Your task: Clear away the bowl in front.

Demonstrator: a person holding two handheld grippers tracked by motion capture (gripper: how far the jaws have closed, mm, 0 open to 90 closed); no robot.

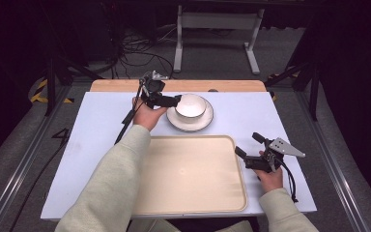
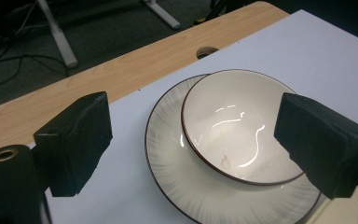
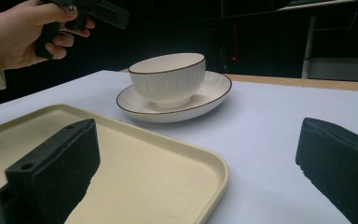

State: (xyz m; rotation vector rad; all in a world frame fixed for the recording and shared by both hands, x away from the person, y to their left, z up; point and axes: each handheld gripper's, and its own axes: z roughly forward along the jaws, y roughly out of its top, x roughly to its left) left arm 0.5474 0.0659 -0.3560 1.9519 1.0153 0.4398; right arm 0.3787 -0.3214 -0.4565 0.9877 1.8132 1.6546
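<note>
While the left gripper (image 1: pixel 174 101) hovers in the upper middle of the high view, its jaws stand wide apart and hold nothing, framing the bowl (image 2: pixel 240 126) in the left gripper view. That bowl sits on a plate (image 2: pixel 168 154), shifted toward the plate's far right edge, not centred. Both rest on the white table (image 1: pixel 101 121), just above the empty cream tray (image 1: pixel 188 198) that takes up the lower middle of the high view.

The step in hand looks like a reach for the bowl, probably to move it onto the tray. To do it well, the person should bring one jaw inside the bowl and the other outside its ribbed wall, pinching the near rim squarely, since the glazed surface may slip. Closing gently would keep the plate from shifting underneath. A straight lift clear of the plate before any sideways move would avoid dragging it along.

At the lower right of the high view, the right gripper (image 1: pixel 249 147) rests by the tray's right edge, jaws also open wide and empty.
</note>
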